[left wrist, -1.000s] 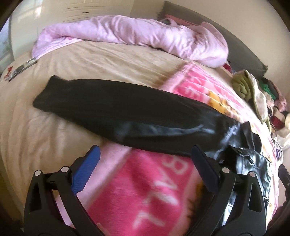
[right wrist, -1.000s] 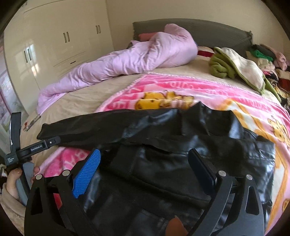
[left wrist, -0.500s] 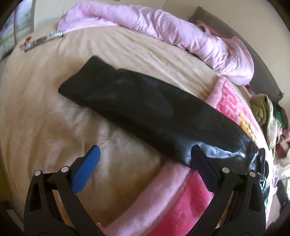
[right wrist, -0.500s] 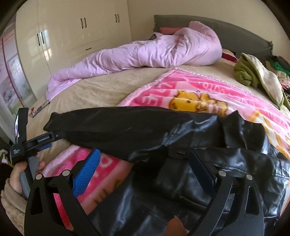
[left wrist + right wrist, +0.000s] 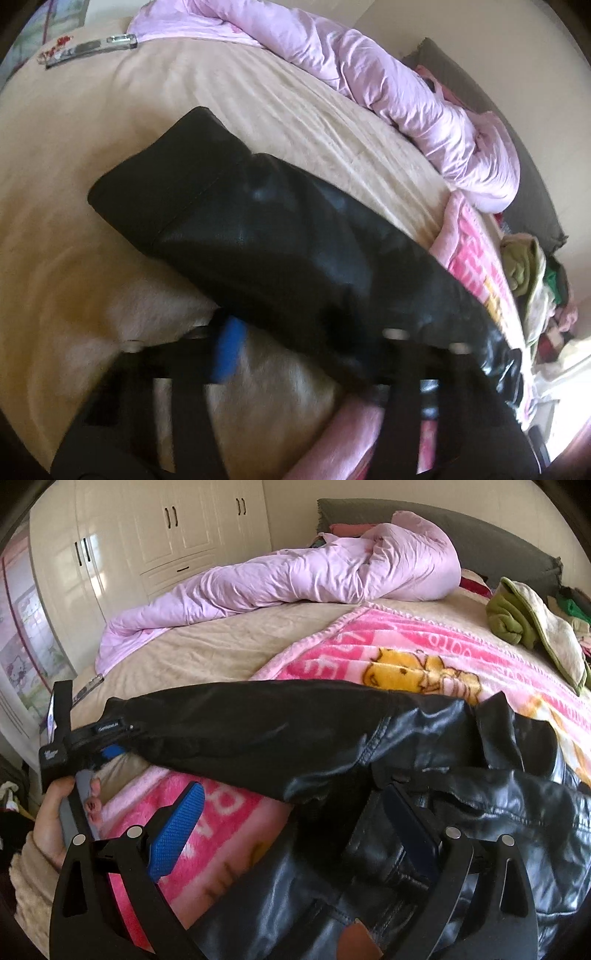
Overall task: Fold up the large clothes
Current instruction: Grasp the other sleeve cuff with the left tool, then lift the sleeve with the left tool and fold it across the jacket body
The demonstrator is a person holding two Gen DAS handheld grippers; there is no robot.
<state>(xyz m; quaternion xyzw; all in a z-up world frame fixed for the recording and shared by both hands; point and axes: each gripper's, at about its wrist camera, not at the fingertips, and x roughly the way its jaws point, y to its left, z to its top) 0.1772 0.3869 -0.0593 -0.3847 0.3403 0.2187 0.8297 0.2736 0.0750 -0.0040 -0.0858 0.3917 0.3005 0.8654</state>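
Note:
A black leather jacket (image 5: 424, 812) lies on the bed, one sleeve (image 5: 258, 229) stretched out over the beige sheet. My left gripper (image 5: 299, 358) is blurred at the sleeve's near edge. Its jaws are closing with that edge between them. A strip of sheet still shows between the blue pad (image 5: 229, 347) and the leather, and the other finger is hidden against the sleeve. In the right wrist view, a hand holds the left gripper (image 5: 107, 749) near the cuff. My right gripper (image 5: 291, 830) stands open over the jacket where sleeve meets body, its pads apart.
A pink cartoon blanket (image 5: 406, 653) lies under the jacket. A rolled lilac duvet (image 5: 295, 576) runs along the far side. Green and cream clothes (image 5: 524, 624) are piled at the right by the grey headboard. White wardrobes (image 5: 155, 535) stand behind. A small flat object (image 5: 88, 48) lies near the sheet's far corner.
The left gripper moved in toward the sleeve's cuff end and its jaws narrowed from wide open. The right gripper shifted slightly along the jacket and stayed open.

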